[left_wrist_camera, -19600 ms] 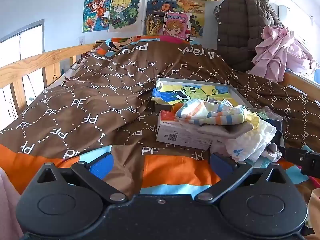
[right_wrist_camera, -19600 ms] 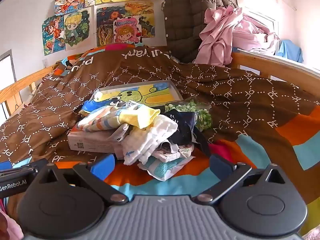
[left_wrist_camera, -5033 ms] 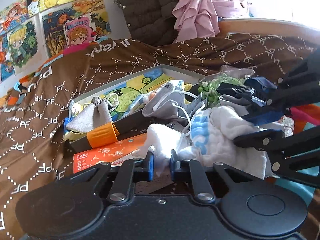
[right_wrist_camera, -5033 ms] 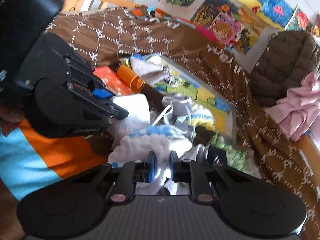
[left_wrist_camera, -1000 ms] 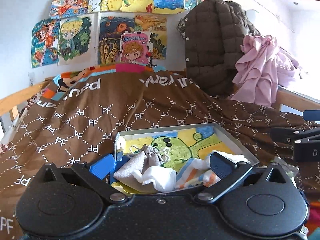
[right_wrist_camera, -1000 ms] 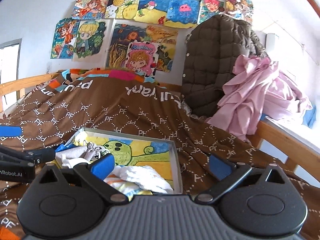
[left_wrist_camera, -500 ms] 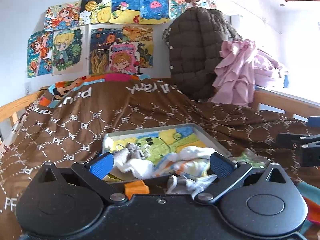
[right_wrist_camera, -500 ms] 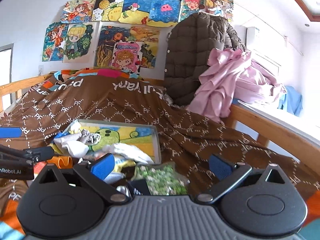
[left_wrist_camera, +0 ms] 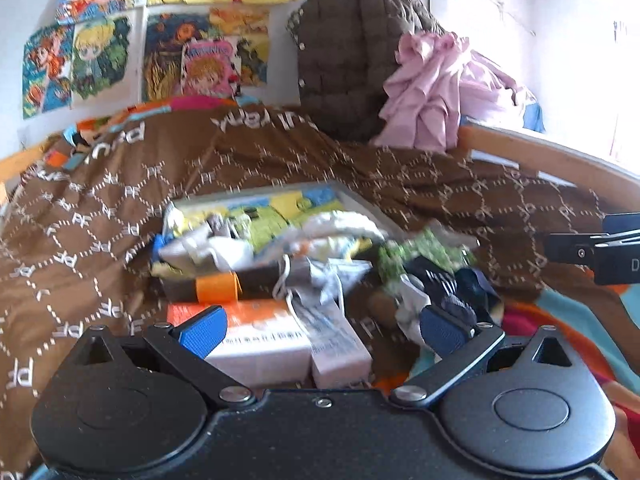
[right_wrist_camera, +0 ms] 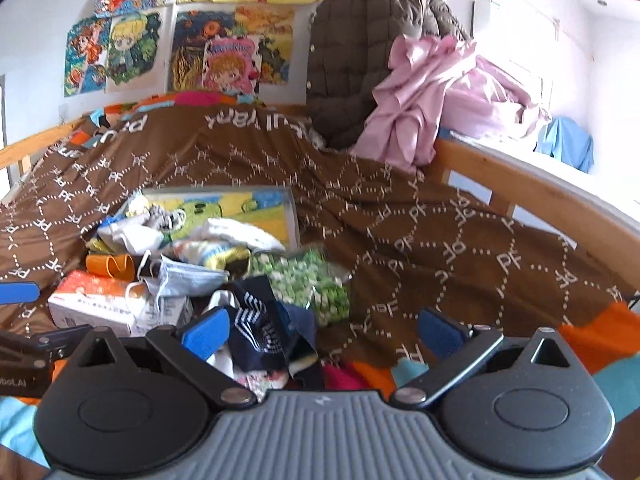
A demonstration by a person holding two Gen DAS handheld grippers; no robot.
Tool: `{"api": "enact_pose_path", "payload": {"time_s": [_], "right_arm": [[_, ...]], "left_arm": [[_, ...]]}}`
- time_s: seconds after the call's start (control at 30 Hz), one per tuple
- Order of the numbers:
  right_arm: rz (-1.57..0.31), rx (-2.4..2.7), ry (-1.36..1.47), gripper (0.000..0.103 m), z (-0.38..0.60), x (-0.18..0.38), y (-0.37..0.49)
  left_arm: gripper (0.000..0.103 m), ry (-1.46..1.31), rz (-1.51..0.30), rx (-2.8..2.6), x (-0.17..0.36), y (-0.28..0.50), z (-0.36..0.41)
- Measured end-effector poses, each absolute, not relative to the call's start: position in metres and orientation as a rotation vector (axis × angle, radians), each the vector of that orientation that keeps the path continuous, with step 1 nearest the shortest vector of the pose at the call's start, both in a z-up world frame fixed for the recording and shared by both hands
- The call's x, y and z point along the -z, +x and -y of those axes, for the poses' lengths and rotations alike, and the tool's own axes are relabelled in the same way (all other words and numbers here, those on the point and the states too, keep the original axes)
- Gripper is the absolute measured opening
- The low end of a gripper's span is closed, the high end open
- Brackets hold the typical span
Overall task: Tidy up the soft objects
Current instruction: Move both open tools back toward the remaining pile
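A shallow grey tray [left_wrist_camera: 360,200] with a cartoon picture lies on the brown quilt; it also shows in the right wrist view [right_wrist_camera: 294,216]. In it lie a grey and white cloth [right_wrist_camera: 132,232] and striped socks [right_wrist_camera: 224,246]. In front of the tray lie a face mask [right_wrist_camera: 180,276], a navy striped sock [right_wrist_camera: 260,332], a green patterned cloth [right_wrist_camera: 316,280] and an orange roll [right_wrist_camera: 110,266]. My left gripper [left_wrist_camera: 320,326] is open and empty above an orange and white box [left_wrist_camera: 256,336]. My right gripper [right_wrist_camera: 320,330] is open and empty above the navy sock.
The brown quilt [right_wrist_camera: 420,232] covers the bed. A wooden rail [right_wrist_camera: 532,196] runs along the right. A brown padded jacket [right_wrist_camera: 368,64] and pink clothes [right_wrist_camera: 436,92] hang at the back. Posters [right_wrist_camera: 192,40] cover the wall.
Both grippers have drawn back and tilted down from the tray. The pile in front of the tray and the orange box now show under them.
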State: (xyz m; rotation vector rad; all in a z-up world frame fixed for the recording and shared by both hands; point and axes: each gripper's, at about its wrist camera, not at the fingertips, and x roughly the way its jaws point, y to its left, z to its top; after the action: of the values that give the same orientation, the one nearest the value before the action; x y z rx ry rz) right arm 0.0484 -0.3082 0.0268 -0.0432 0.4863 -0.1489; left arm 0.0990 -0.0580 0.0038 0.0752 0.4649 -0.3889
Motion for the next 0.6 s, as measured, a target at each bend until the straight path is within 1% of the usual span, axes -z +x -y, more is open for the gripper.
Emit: {"api": "enact_pose_path", "payload": {"time_s": [0.37,0.6], "right_arm": [[-0.551,0.122,-0.049,0.103,0.311,-0.013,0.062],[-0.579,0.072,-0.073,0.103,0.312,-0.005,0.075]], "left_arm": [[0.102,0.119,-0.527,0.475,0.017,0.098,0.072],[0.102,0.118,-0.596,0.537,0.036,0.106,0.081]]}}
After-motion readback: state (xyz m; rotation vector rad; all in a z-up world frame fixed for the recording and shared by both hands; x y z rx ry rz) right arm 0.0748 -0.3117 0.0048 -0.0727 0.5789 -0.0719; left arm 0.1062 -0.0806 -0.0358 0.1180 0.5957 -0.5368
